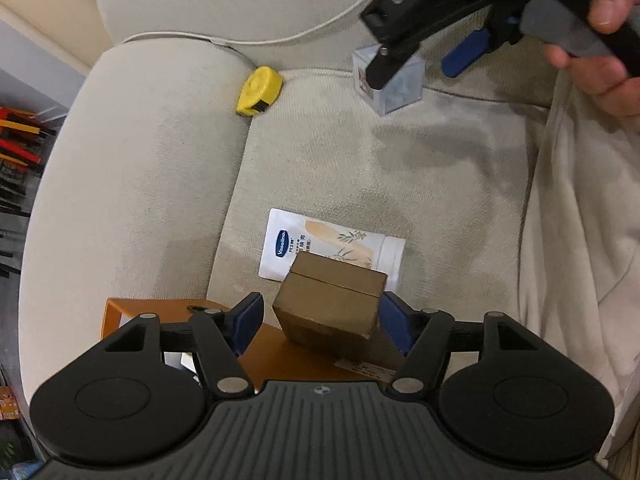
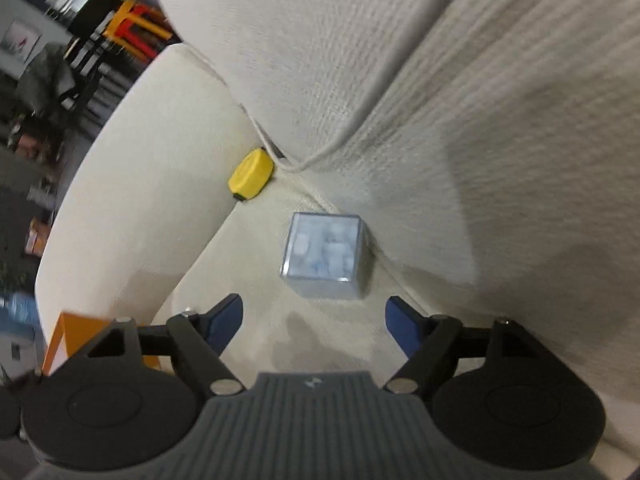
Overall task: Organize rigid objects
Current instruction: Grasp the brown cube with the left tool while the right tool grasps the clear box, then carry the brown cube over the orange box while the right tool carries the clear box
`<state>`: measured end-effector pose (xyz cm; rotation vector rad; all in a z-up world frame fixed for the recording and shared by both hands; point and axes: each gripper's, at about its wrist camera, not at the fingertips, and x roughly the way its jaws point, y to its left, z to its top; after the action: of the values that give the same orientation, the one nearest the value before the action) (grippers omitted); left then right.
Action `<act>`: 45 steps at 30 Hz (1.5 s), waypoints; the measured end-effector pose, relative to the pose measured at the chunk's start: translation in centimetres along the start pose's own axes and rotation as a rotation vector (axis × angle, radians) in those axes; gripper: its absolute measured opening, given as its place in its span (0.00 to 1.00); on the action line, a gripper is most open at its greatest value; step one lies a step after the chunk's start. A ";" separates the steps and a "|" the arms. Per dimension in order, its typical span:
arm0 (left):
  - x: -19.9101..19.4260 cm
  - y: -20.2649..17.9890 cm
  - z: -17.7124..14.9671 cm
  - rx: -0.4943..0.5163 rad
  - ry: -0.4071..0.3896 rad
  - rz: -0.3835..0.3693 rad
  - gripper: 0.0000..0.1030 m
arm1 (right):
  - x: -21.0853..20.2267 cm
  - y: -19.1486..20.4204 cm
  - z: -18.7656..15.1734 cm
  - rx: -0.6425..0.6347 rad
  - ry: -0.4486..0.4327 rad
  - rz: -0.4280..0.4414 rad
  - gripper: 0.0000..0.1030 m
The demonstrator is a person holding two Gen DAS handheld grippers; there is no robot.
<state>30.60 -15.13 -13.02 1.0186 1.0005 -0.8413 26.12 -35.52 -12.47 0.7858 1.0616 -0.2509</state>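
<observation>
My left gripper (image 1: 320, 316) is open over an orange box (image 1: 280, 354). A brown cardboard box (image 1: 330, 298) sits tilted between its blue fingers, touching the right one, with a gap on the left. A white Vaseline pouch (image 1: 316, 240) lies flat on the sofa seat just beyond. My right gripper (image 2: 314, 318) is open and empty, just short of a clear blue cube (image 2: 324, 254) at the back of the seat. In the left wrist view the right gripper (image 1: 420, 62) hovers over the cube (image 1: 402, 88). A yellow tape measure (image 1: 259, 90) rests against the armrest; it also shows in the right wrist view (image 2: 250, 176).
The beige sofa armrest (image 1: 132, 184) rises on the left and the backrest (image 2: 360, 60) behind. A white cable (image 1: 256, 42) runs along the backrest seam. A cream cloth (image 1: 580, 240) drapes over the right side. Red and orange racks (image 2: 132, 28) stand beyond the sofa.
</observation>
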 end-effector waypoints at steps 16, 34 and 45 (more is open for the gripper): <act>2.9 0.6 0.8 -0.046 0.033 -0.087 0.72 | 4.2 -0.4 0.9 0.072 -0.016 -0.047 0.53; -0.4 -0.5 0.4 -0.221 -0.078 0.035 0.71 | 2.7 2.2 -1.4 -0.128 -0.042 -0.019 0.50; -7.0 -1.1 -2.0 -0.373 -0.266 0.055 0.71 | -1.6 3.7 -5.5 -0.319 -0.093 0.196 0.50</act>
<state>26.81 -12.90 -7.18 0.5958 0.8563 -0.6904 23.51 -29.43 -10.82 0.5784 0.9019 0.0491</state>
